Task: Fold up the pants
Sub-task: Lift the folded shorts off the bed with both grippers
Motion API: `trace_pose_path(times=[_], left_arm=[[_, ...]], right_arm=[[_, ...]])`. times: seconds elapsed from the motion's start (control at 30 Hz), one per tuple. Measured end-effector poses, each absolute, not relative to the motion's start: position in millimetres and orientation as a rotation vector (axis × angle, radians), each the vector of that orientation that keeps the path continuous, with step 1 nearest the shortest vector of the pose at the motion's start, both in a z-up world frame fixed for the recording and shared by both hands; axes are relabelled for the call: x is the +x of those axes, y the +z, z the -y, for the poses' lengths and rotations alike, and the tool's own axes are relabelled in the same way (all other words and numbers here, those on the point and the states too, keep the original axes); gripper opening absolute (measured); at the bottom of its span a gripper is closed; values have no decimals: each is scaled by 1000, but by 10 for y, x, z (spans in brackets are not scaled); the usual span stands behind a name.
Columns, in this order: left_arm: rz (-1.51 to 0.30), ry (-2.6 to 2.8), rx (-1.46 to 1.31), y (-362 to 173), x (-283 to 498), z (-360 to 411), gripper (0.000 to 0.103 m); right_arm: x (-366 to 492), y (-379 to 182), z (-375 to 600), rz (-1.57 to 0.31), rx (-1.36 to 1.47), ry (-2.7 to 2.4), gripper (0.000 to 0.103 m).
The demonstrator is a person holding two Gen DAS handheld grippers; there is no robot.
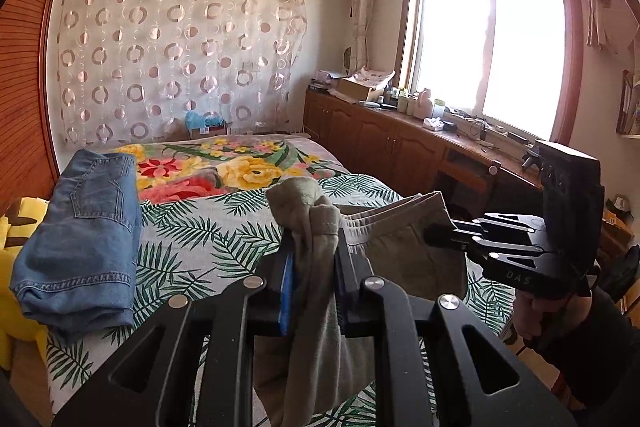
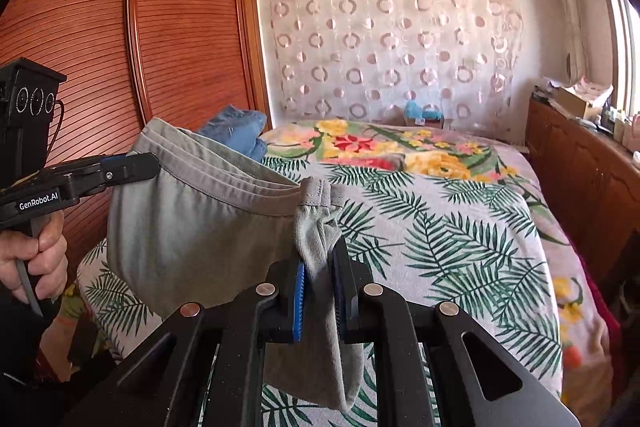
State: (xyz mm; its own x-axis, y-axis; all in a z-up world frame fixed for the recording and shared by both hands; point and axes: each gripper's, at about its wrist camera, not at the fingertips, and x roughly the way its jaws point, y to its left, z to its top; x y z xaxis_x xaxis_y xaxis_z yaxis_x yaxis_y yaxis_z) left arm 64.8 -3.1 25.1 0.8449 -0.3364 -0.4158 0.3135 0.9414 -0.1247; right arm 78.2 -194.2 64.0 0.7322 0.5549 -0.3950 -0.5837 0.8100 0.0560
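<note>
White "GenRobot.AI" label (image 2: 40, 203) beside grey pants (image 2: 192, 223)

Left gripper (image 2: 132, 163) label: we read "GenRobot.AI" in white letters on a black strip along its body, at about 9 o'clock in the right wrist view.
Right gripper (image 1: 440, 233) marking: we read the embossed letters "DAS" on its black body, at about 4 o'clock in the left wrist view; any further letters we cannot tell.
</note>
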Motion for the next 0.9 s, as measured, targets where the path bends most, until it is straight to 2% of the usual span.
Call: trace_pose_path(times=[0.47, 0.9], left_arm=[[-380, -306, -46, 456, 618, -85, 18], [-400, -203, -86, 311, 842, -565, 18]], right_arm=[[879, 714, 1864, -321, -101, 636, 12], [1404, 695, 1374, -321, -156, 712, 12]])
